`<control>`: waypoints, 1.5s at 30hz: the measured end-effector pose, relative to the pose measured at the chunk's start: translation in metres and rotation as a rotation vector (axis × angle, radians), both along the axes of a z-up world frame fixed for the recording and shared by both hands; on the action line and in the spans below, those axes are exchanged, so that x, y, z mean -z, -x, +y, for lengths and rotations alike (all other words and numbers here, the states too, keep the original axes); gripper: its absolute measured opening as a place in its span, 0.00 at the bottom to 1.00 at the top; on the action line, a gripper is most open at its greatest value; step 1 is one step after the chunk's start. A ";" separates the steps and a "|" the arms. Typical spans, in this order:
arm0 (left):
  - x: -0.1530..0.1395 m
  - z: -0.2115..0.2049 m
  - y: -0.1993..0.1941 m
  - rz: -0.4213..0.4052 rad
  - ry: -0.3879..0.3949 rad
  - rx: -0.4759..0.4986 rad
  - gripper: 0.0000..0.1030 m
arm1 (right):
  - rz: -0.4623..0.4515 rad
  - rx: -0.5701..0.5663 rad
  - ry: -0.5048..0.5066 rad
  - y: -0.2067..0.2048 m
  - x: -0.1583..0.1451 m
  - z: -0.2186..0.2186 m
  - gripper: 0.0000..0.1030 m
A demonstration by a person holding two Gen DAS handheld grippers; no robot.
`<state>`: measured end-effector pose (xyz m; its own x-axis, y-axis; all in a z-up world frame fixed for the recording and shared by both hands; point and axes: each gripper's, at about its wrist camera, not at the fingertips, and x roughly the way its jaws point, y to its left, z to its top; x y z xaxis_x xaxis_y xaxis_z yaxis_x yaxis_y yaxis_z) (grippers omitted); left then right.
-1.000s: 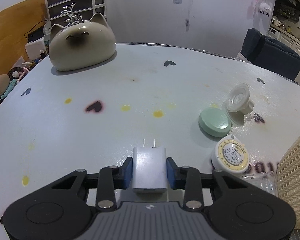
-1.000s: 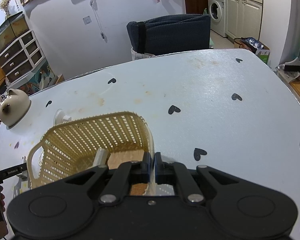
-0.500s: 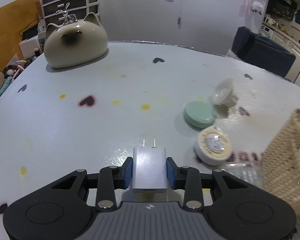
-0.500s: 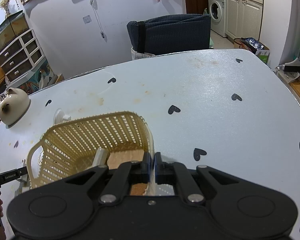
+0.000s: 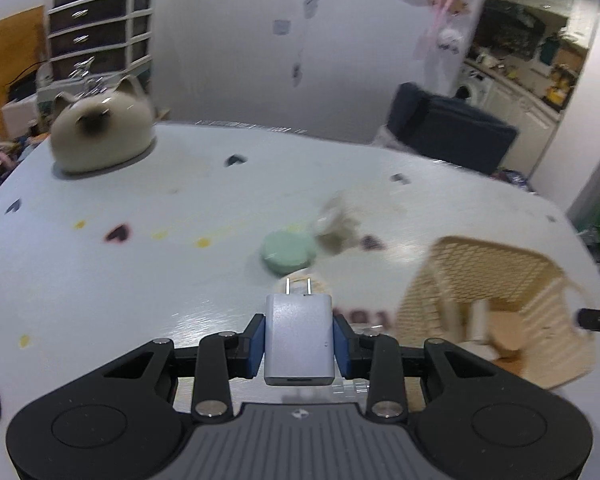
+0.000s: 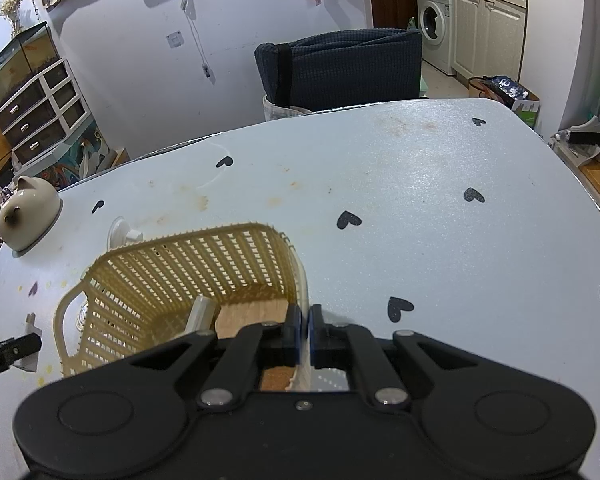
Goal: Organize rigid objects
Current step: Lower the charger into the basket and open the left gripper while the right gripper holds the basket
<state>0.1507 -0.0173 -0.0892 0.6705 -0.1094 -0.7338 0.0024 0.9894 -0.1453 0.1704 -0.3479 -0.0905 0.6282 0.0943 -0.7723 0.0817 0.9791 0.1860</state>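
charger (image 5: 299, 338) pinched flat-sided in my left tool (image 5: 299, 340), prongs fwd, up off the bench (image 5: 140, 280) so it can clear the basket (image 5: 496, 292) rim. right tool (image 6: 304, 330) clamped on basket's near wall (image 6: 302, 356), prob to steady it.

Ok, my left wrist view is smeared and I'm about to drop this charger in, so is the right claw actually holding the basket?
Observer: Yes. The right claw is shut on the basket, pinching its near rim at the right corner.
Operator: Anything inside already?
Observer: A pale tube and a brown board lie on the bottom, at the near side.
Operator: Is my charger over the opening?
Observer: Not yet. The charger is outside the handle at the basket's left end.
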 end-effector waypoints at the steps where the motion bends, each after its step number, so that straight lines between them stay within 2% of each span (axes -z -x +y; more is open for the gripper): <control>1: -0.004 -0.004 0.001 -0.009 0.008 0.015 0.35 | 0.000 0.000 0.000 0.000 0.000 0.000 0.04; 9: -0.036 -0.042 0.003 -0.089 0.050 0.153 0.35 | 0.000 0.000 0.000 0.000 0.000 0.000 0.04; 15: -0.037 -0.077 -0.003 -0.096 0.043 0.269 0.35 | -0.001 0.000 -0.002 0.000 0.000 0.001 0.04; 21: -0.025 -0.107 -0.020 -0.067 -0.041 0.367 0.35 | -0.002 0.000 -0.005 -0.001 -0.001 0.003 0.04; 28: 0.002 -0.130 -0.040 -0.022 -0.153 0.463 0.35 | -0.004 0.002 -0.012 -0.001 -0.001 0.002 0.04; 34: 0.019 -0.142 -0.047 0.003 -0.247 0.507 0.35 | -0.005 0.002 -0.015 0.000 -0.001 0.000 0.04; 45: 0.020 -0.144 -0.055 0.010 -0.282 0.512 0.36 | -0.006 0.001 -0.017 0.000 0.000 0.000 0.04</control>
<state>0.2058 -0.1612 -0.1095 0.5769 -0.2171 -0.7875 0.4906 0.8629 0.1215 0.1702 -0.3478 -0.0901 0.6331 0.1064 -0.7667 0.0819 0.9757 0.2031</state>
